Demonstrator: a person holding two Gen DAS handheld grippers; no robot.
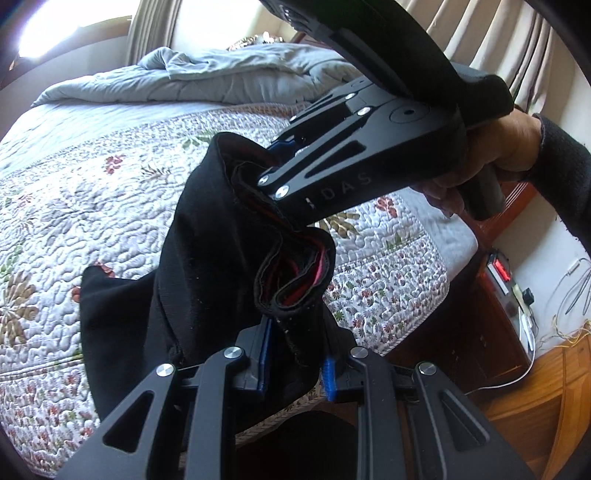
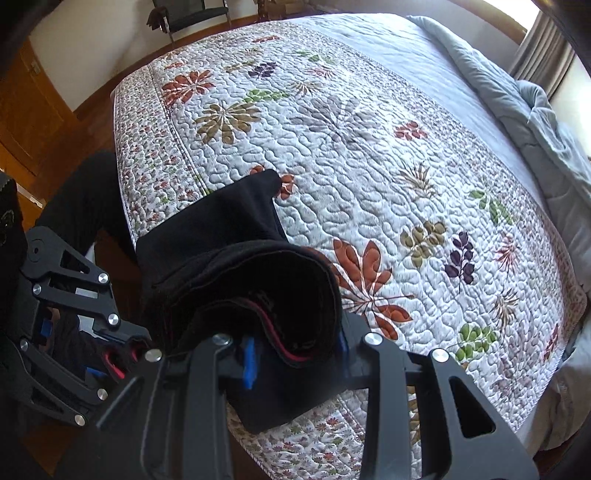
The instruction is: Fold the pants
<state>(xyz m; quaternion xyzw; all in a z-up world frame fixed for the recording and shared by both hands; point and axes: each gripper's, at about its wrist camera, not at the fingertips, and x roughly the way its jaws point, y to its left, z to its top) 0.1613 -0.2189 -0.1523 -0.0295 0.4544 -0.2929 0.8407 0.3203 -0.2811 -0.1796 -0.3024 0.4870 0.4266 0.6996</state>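
Note:
Black pants (image 1: 207, 236) with a red-lined waistband (image 1: 299, 280) hang lifted above the bed, and the lower part trails on the quilt (image 1: 110, 302). My left gripper (image 1: 295, 362) is shut on the waistband at the bottom of the left wrist view. My right gripper (image 1: 280, 155) is shut on the waistband's far end just above. In the right wrist view the right gripper (image 2: 295, 354) pinches the bunched waistband (image 2: 280, 295), and the left gripper (image 2: 96, 347) holds the cloth at lower left. The pants (image 2: 229, 221) drape over the bed's near edge.
The bed carries a white floral quilt (image 2: 369, 155) and a rumpled grey comforter (image 1: 207, 77) near the head. A wooden nightstand with a red-display device (image 1: 502, 273) and cables stands beside the bed. Curtains (image 1: 517, 48) hang behind, and a wooden floor (image 2: 33, 122) and chair (image 2: 192, 14) lie beyond.

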